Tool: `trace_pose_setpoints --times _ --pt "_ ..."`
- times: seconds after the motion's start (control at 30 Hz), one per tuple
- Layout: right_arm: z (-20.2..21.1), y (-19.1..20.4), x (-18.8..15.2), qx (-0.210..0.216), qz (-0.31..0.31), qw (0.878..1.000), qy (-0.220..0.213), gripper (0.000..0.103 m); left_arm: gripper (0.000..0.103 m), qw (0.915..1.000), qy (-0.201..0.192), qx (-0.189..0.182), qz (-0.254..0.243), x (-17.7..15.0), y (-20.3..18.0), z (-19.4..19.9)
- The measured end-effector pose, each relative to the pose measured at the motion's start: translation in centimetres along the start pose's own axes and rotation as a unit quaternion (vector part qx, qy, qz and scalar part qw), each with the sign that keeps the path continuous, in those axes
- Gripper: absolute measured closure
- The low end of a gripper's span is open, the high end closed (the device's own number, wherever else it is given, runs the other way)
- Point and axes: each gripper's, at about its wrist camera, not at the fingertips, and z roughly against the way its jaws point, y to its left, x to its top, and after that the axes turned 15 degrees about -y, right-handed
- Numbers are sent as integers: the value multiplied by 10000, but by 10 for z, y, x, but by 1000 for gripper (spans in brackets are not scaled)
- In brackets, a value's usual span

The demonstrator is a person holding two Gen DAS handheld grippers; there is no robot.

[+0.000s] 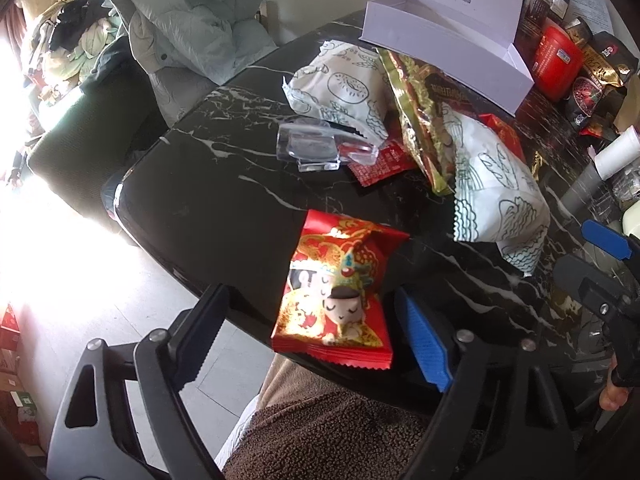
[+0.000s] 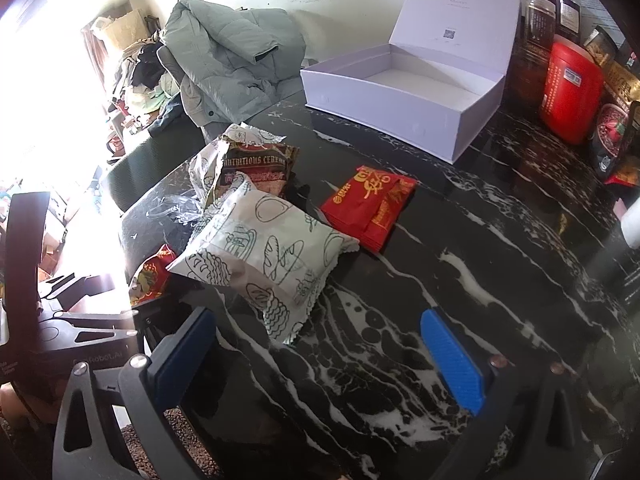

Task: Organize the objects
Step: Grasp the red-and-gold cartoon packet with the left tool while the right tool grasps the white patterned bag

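A red snack packet with a cartoon figure [image 1: 336, 292] lies at the near edge of the black marble table [image 1: 224, 192]. My left gripper [image 1: 310, 294] straddles it, open: the blue pad sits close by its right side, while the other finger stands clear of its left side. In the right wrist view the same packet [image 2: 150, 280] peeks out at the left. My right gripper [image 2: 316, 316] is open over bare marble, with a corner of a white bread-print packet [image 2: 264, 256] just ahead of its fingertips. An open white box [image 2: 400, 92] stands at the back, with nothing in it.
More packets crowd mid-table: another white packet [image 1: 340, 84], a gold cereal bag [image 1: 420, 112], a flat red packet [image 2: 368, 208] and a clear plastic case [image 1: 316, 148]. A red canister [image 2: 572, 88] and jars line the right. A jacket [image 2: 232, 64] hangs over a chair.
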Motion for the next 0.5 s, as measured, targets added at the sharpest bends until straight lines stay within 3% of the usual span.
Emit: trace_pose_setpoints --times 0.3,0.5 --pt "-15 7 8 212 321 9992 -79 0 58 9997 -225 -29 -125 8 1 -1" --pt "-20 18 17 423 771 9958 -273 0 60 9995 -238 -83 -164 11 0 -5"
